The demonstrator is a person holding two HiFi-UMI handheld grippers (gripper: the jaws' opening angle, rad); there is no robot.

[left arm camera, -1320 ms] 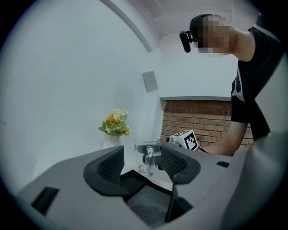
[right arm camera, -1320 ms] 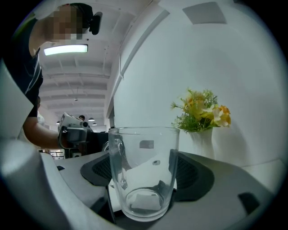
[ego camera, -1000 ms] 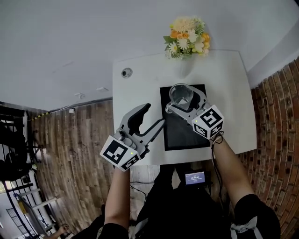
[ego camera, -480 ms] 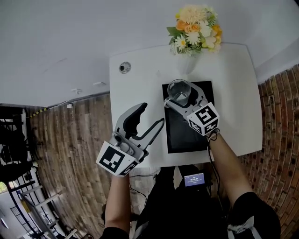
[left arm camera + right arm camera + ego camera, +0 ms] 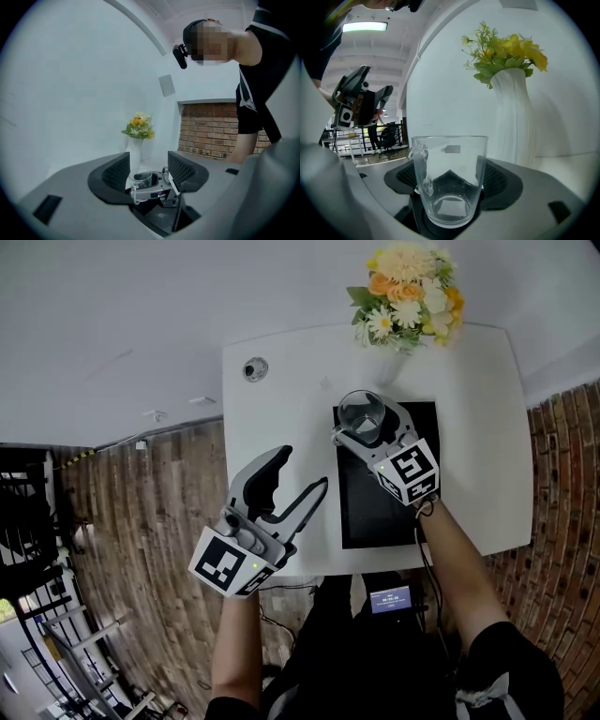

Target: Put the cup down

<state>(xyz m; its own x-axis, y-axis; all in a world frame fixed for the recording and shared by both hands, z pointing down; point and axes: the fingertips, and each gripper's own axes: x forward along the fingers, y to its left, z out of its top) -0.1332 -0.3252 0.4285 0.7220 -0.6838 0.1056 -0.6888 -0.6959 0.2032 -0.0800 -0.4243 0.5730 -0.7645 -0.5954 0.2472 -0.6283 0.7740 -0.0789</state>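
I could read no words, brand names or numbers anywhere in my feeds. The only signs I saw were black-and-white square markers: one on the left cube (image 5: 225, 562), riding on the left claw (image 5: 302, 470), and one on the right cube (image 5: 409, 472), riding on the right claw (image 5: 367, 420). They were block patterns, not letters. A small lit screen (image 5: 391, 598) at the person's waist carried a line of pale characters, but it was too small for me to make out.

Bare table (image 5: 281, 427) left and right of the black mat (image 5: 370, 512) gives passage. A vase of flowers (image 5: 405, 287) blocks beyond the mat's far edge; a cup (image 5: 361, 416) sits over its far end.
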